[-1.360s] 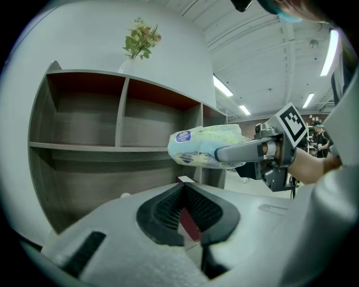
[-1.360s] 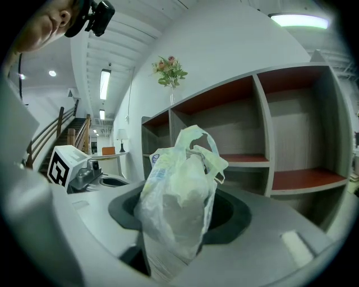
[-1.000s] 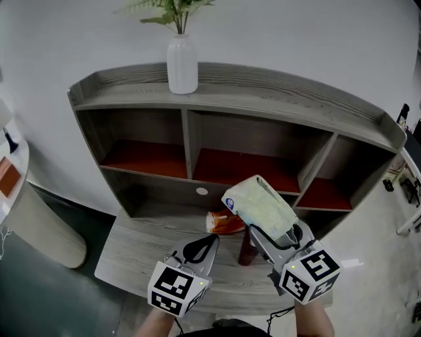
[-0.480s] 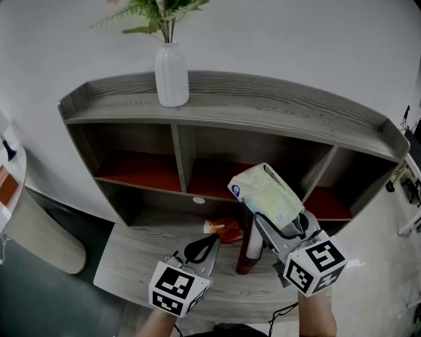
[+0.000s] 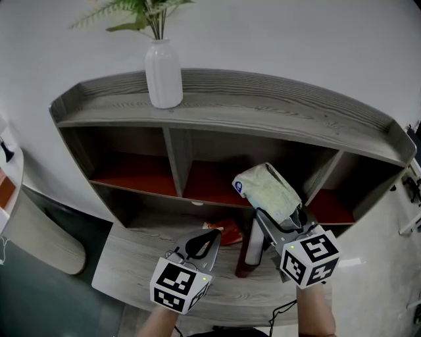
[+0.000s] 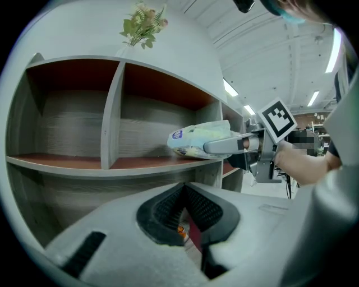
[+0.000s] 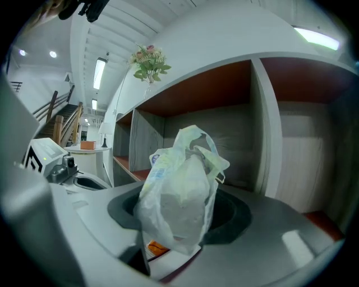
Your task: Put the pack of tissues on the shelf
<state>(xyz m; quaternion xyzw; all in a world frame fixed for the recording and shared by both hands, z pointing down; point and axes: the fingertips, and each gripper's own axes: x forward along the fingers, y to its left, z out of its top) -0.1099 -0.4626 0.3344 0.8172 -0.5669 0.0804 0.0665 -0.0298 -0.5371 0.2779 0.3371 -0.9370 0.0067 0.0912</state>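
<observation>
Head view, vase (image 5: 163,74) holding plant (image 5: 141,13), right gripper (image 5: 271,220) clamping tissue pack (image 5: 265,189)

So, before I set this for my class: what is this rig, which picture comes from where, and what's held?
No robot: a person holds a two-fingered gripper in each hand. The top-down picture is from a head camera, the others from cameras on the grippers. The right gripper has its fingers closed on the pack of tissues, raised before the grey shelf. The left gripper is shut, empty. On the lower ledge are an orange packet and a red bottle; a white vase stands on top.
</observation>
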